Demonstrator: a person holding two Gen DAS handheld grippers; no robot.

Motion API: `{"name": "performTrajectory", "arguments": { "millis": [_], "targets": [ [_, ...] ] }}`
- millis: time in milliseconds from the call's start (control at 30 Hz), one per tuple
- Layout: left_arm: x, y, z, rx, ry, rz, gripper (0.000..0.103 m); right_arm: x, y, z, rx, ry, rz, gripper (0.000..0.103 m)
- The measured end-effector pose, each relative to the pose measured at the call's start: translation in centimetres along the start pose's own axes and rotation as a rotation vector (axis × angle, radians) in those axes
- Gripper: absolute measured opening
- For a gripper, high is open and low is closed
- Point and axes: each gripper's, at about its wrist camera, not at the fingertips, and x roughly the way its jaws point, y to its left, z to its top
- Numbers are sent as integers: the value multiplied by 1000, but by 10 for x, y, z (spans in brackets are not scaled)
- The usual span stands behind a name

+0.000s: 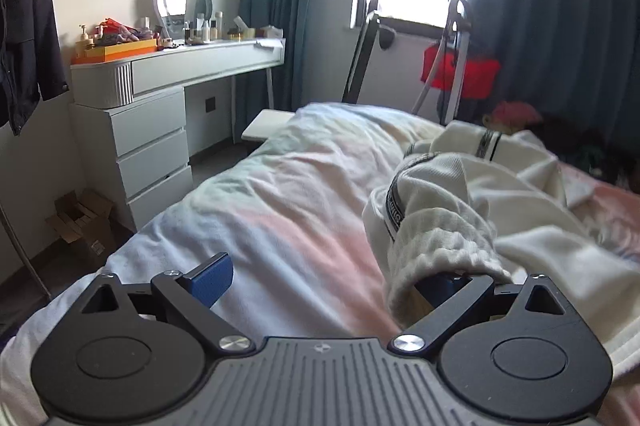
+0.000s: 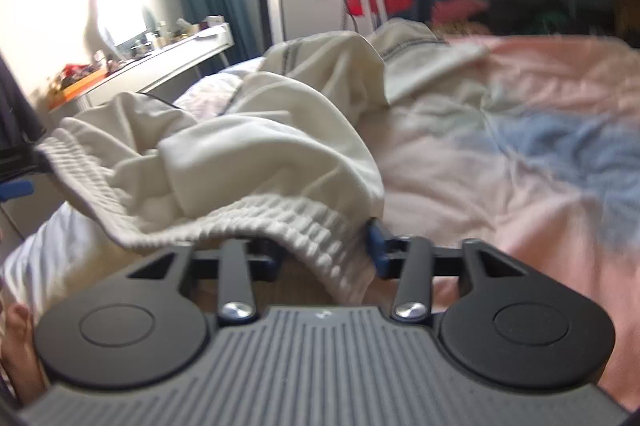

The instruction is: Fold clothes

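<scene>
A cream-white sweatshirt (image 1: 472,202) with black lettered trim lies crumpled on the bed; it also shows in the right wrist view (image 2: 248,146). My left gripper (image 1: 324,282) is open, jaws wide apart; the ribbed hem (image 1: 444,246) drapes over its right finger, the left blue pad (image 1: 212,282) is bare. My right gripper (image 2: 326,254) has its jaws apart with the ribbed hem (image 2: 304,226) lying across and between them; the blue pads (image 2: 376,242) do not press it.
The bed (image 1: 280,210) has a wrinkled pink, white and blue cover. A white dressing table (image 1: 168,74) with bottles and a mirror stands left. A cardboard box (image 1: 80,222) is on the floor. A red bag (image 1: 460,70) on a stand is by the window.
</scene>
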Motion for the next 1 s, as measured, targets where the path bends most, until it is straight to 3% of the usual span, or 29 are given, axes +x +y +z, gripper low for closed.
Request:
{"name": "performTrajectory", "arguments": {
  "millis": [133, 233, 300, 400, 500, 567, 633, 767, 833, 967, 1000],
  "targets": [
    [-1, -11, -7, 109, 0, 34, 98, -24, 9, 12, -32, -112, 14, 12],
    [-1, -38, -19, 324, -34, 96, 98, -43, 15, 19, -61, -197, 15, 12],
    [-5, -56, -30, 451, -104, 132, 98, -50, 14, 21, -62, -224, 14, 12],
    [-9, -66, -34, 490, -167, 162, 98, -44, 6, 20, -38, -196, -10, 12],
    [-19, -43, -16, 296, -186, 154, 101, -32, -3, 17, -14, -136, -52, 12],
    [-18, -19, -7, 164, -137, 145, 102, -24, -9, 14, 2, -97, -81, 14],
    [-17, 4, 1, 31, -87, 134, 103, -18, -11, 11, 22, -49, -53, 16],
    [4, 25, -3, 0, 102, 189, 101, -6, -2, 6, 27, 73, 73, 18],
    [4, 39, -7, -38, 166, 163, 100, -3, 5, 3, 21, 126, 132, 19],
    [-4, 56, -16, -95, 257, 71, 100, -7, 14, 2, -12, 165, 96, 25],
    [-8, 58, -19, -101, 273, 50, 100, -8, 12, 2, -8, 181, 87, 34]
  ]
}}
